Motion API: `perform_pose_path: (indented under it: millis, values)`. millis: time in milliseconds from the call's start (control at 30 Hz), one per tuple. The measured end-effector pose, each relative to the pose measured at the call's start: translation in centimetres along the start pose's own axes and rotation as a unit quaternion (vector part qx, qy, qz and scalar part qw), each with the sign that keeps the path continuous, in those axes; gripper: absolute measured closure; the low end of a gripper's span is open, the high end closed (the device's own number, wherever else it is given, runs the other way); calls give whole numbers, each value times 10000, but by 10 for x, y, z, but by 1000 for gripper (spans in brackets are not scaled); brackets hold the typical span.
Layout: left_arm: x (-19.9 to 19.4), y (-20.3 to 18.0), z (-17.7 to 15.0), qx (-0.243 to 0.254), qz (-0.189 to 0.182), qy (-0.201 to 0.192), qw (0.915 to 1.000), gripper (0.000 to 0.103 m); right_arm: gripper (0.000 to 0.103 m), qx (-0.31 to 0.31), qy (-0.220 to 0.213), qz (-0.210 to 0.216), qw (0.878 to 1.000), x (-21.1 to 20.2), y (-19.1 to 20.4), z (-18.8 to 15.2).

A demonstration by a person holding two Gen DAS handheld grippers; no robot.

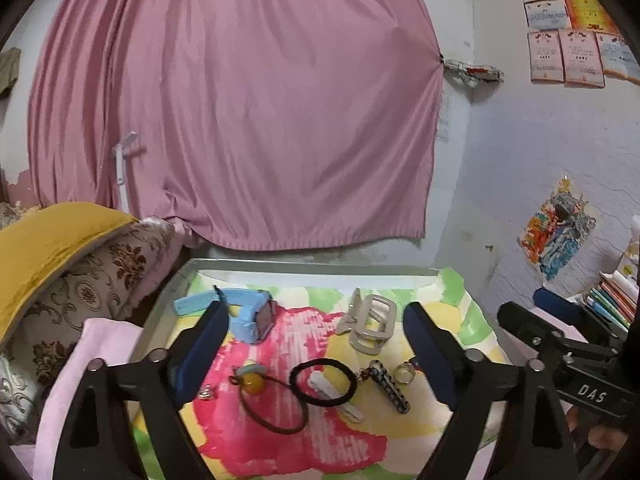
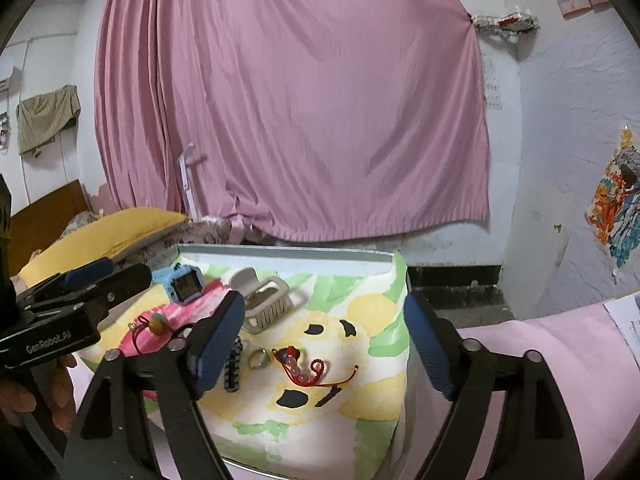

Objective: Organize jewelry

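Pink curtain fabric (image 1: 240, 100) fills the upper half of both views, drawn across a whitewashed wall (image 1: 520, 160); paper certificates (image 1: 572, 28) are pinned at the upper right of the left-wrist view and a coloured print (image 1: 556, 232) hangs lower on the same wall. A metal tray (image 1: 312, 266) sits at centre frame, lined with a painted cloth (image 1: 280, 420) in pink, yellow and green. On the cloth lie the jewelry items: a blue watch (image 1: 250, 314) at upper left, a beige hair claw (image 1: 370, 322) at upper centre, a black hair tie (image 1: 324, 380) and a patterned hair clip (image 1: 390, 386) lower centre, a ring (image 1: 404, 372) just beside the clip. The red beaded bracelet (image 2: 302, 368) lies centre in the right-wrist view. A yellow cushion (image 1: 48, 248) and patterned bedding (image 1: 100, 280) occupy the left edge; books (image 1: 612, 296) stand at right. The left gripper (image 1: 316, 356) and right gripper (image 2: 326, 344) both stand wide apart over the tray, holding nothing.
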State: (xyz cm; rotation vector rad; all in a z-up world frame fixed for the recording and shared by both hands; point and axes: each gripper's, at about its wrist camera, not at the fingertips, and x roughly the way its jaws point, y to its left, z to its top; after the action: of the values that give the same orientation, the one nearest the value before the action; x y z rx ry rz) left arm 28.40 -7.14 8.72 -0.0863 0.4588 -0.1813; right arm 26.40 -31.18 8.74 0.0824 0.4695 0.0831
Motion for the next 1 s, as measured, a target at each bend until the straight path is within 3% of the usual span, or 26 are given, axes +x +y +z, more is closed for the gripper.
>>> perform_pose_path:
  millis: [167,500,1000]
  values:
    - [-16,4,-5,-14,111,-194,9998,7,15,-29,-190,25,9998,-13,3,-1]
    - [-61,4,-17,84,253,-603,9978,2,13,-32,-454,84,9989,-46,8,-8]
    - [-123,8,-50,55,326,-652,9973,1,9,-66,-710,182,9973,-113,21,-36]
